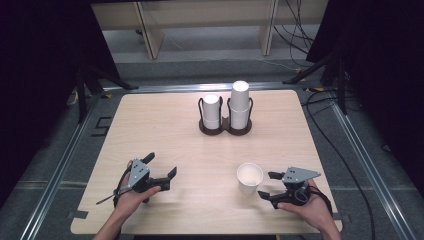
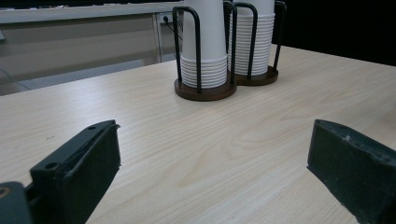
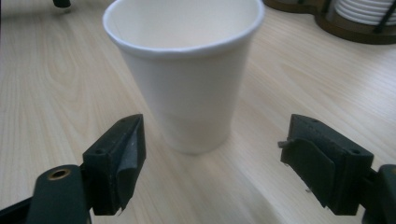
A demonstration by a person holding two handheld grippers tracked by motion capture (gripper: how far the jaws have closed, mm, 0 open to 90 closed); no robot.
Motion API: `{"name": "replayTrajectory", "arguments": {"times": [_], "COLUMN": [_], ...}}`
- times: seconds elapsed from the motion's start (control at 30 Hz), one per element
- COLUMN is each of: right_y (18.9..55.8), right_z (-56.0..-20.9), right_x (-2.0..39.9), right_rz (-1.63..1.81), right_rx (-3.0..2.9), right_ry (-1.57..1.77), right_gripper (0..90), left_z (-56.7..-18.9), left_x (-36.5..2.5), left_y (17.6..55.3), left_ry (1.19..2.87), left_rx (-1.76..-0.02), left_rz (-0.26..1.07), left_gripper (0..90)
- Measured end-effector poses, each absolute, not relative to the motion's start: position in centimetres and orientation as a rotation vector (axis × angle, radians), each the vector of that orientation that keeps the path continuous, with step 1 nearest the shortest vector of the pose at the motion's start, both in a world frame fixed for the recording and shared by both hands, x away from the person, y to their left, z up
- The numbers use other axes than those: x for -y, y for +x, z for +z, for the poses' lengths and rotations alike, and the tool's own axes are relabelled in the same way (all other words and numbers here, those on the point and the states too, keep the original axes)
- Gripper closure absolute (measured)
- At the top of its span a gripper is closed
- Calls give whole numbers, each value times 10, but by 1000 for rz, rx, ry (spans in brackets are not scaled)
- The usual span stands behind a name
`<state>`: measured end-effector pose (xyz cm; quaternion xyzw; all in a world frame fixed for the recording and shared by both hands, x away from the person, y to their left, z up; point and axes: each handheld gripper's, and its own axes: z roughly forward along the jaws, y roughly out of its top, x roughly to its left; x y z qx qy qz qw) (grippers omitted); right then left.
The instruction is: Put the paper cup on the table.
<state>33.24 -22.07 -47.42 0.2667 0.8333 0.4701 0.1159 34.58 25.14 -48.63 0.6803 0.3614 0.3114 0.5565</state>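
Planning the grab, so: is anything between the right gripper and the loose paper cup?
Nothing visible. The right gripper is open and faces the upright paper cup with bare table between its jaws and the cup.

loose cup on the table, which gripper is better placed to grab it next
Right. The right gripper sits open just beside the upright cup, jaws facing it. The left gripper is farther off, aimed toward the cup holder.

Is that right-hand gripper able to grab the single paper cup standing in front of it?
Probably yes. The right gripper has its jaws wide open, and the upright paper cup stands just ahead of the gap between them, with only bare table around it. Moving forward should put the jaws on either side of the cup.
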Motion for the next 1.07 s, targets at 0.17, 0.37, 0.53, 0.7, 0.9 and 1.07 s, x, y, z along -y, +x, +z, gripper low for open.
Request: {"name": "replayTrajectory", "arguments": {"times": [0.17,0.37,0.53,0.7,0.9,1.07], "right_y": [333,335,337,339,339,341], "right_z": [-473,-475,-476,-476,-477,-478], "right_x": [242,258,265,271,279,283], "right_rz": [1385,1386,1360,1341,1302,1327], "right_rx": [-2364,-2257,-2116,-1956,-1832,-1784], "right_ry": [836,928,1026,1104,1147,1131], "right_gripper": [253,263,265,268,269,268], "left_z": [-486,-489,-488,-490,-493,-490], "left_x": [-253,-251,-251,-248,-243,-232], "left_y": [346,348,346,347,347,348], "left_ry": [1601,1585,1626,1622,1631,1658], "left_rx": [-863,-843,-848,-834,-819,-744], "left_rz": [746,746,734,728,708,649], "left_gripper": [22,22,23,24,24,25]}}
